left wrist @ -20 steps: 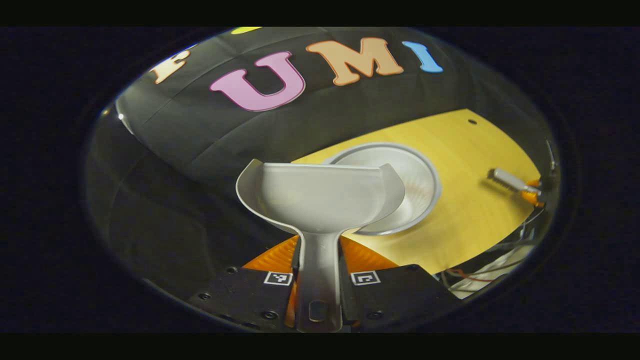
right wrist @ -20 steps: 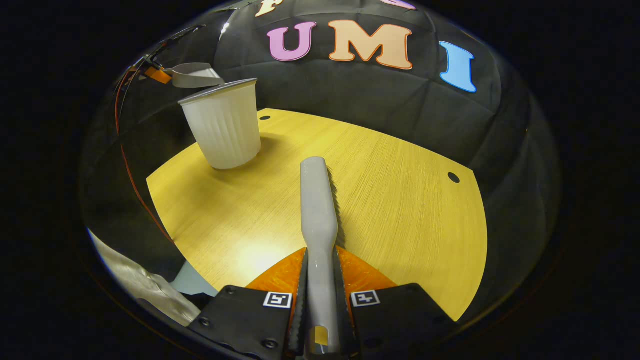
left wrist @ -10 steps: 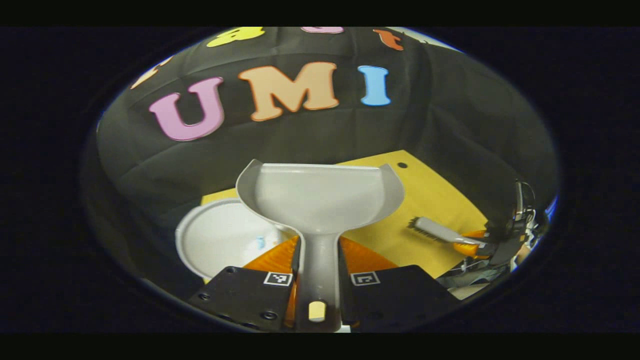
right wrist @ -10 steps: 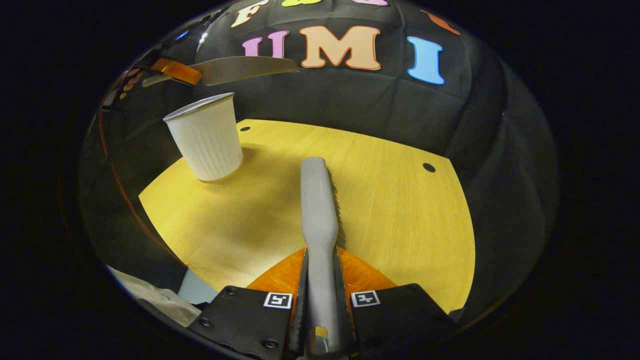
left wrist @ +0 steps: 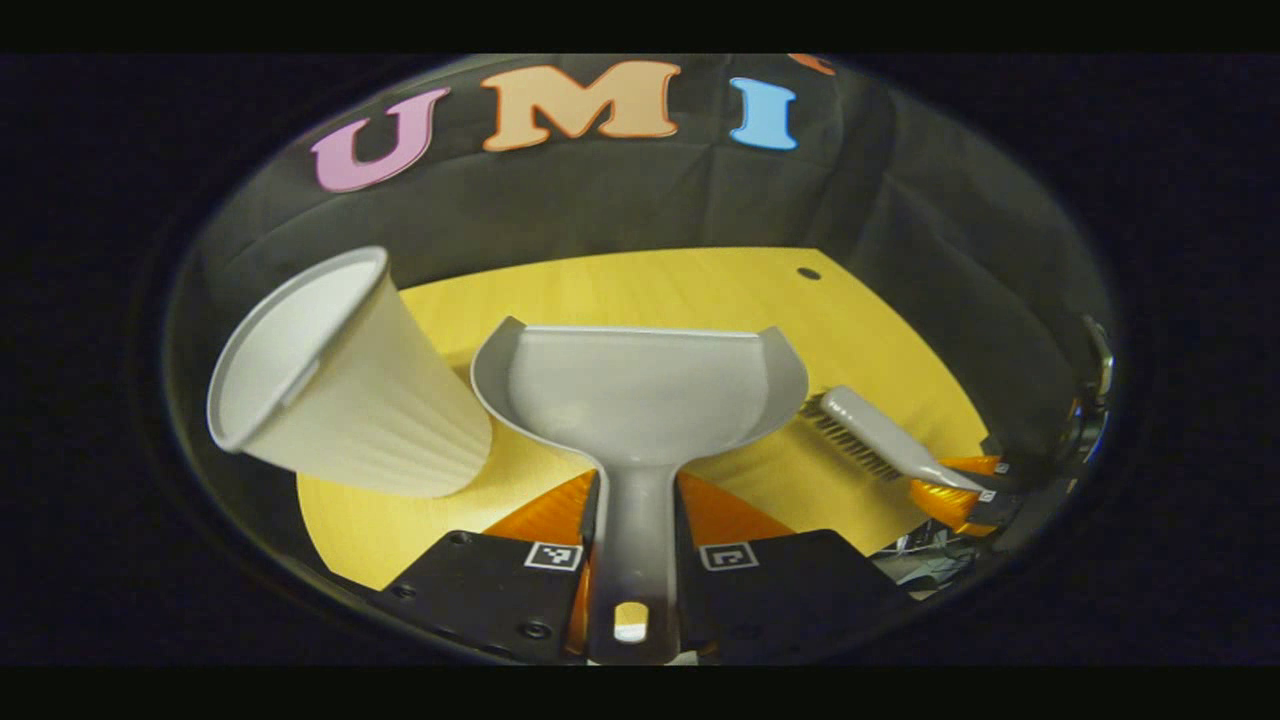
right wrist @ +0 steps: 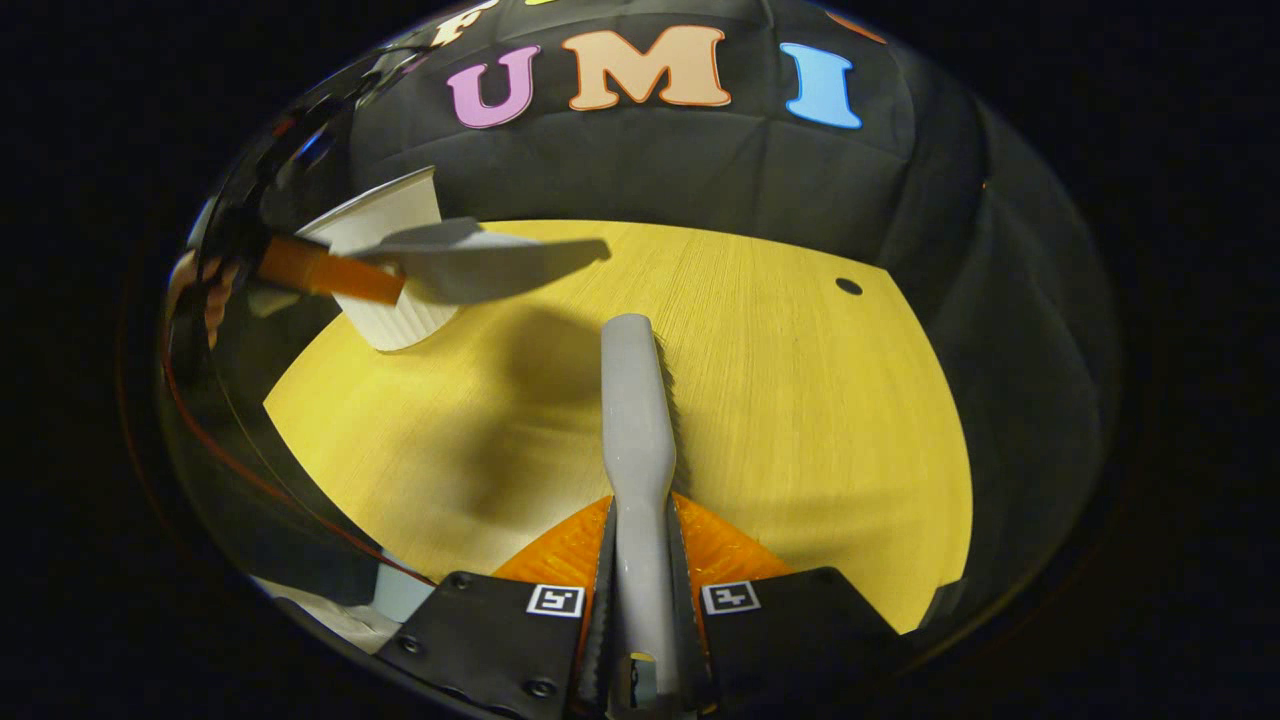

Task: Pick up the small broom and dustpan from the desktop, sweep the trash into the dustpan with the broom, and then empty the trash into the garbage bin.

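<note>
- Since half a second ago, your left gripper has carried the dustpan away from above the bin and down beside it, so the left gripper view now looks across the desk rather than into the bin's mouth.
- Farthest left in the left gripper view stands the garbage bin, a pale ribbed cup-shaped tub on the yellow wooden desktop; it looks tilted in the fisheye picture, with its open rim toward the upper left.
- Just right of the bin, the grey dustpan points forward, its scoop showing no trash, its near edge close beside the bin wall; whether they touch cannot be told.
- Your left gripper's two fingers are clamped on the dustpan's handle from both sides.
- Right of the bin and beyond the dustpan, the small broom lies low over the desk with bristles facing down, held at its handle by your right gripper.
- In the right gripper view, the bin sits at the far left of the desk, and the dustpan hangs in front of it, above the desk surface, casting a shadow on the wood.
- Right of the bin, in the middle of that view, the broom stretches straight ahead.
- Your right gripper has both fingers pressed on the broom's handle.
</note>
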